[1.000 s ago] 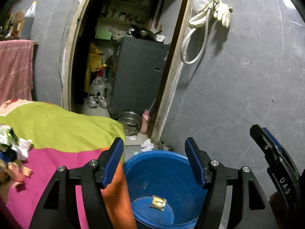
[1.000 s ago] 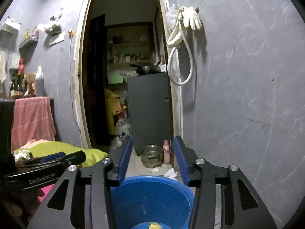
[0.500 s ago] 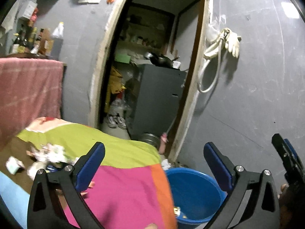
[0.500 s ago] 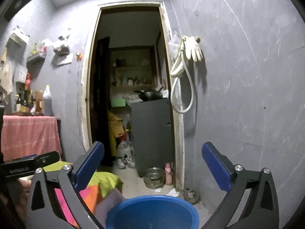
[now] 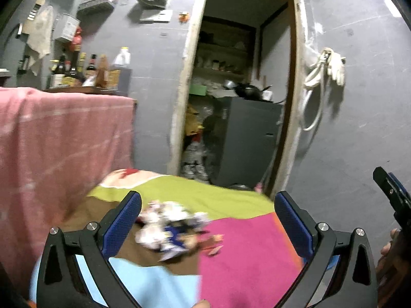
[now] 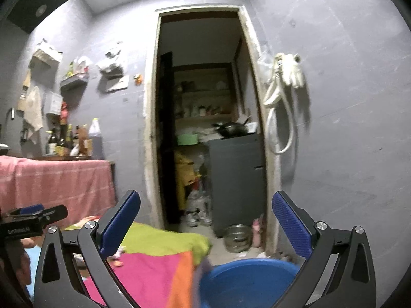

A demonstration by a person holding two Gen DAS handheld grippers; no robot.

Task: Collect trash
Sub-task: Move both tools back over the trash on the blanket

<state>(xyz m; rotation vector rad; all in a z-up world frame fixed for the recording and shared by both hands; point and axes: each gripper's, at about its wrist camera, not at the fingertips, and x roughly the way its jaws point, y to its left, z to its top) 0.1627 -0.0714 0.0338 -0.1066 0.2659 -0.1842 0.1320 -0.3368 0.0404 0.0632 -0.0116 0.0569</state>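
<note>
Trash [image 5: 169,227] lies in a loose heap on the table [image 5: 246,251], bunched together where the brown and pink patches of the patchwork cloth meet, and we have the left hand-held gripper [image 5: 208,220] pointed at it with its blue pads spread wide and nothing between them, which we judge leaves room to close around a crumpled piece. The heap reads as crushed paper and wrappers, white with blue print and a few orange scraps, soft and irregular; motion blur hides finer detail. The cloth looks like plain woven fabric in flat blocks of green, pink, brown and pale blue. Our right hand-held gripper [image 6: 205,220] is equally wide apart and empty, held above the blue basin [image 6: 246,279], a smooth round plastic tub just beside the table's edge, probably so that collected pieces can drop straight in.
</note>
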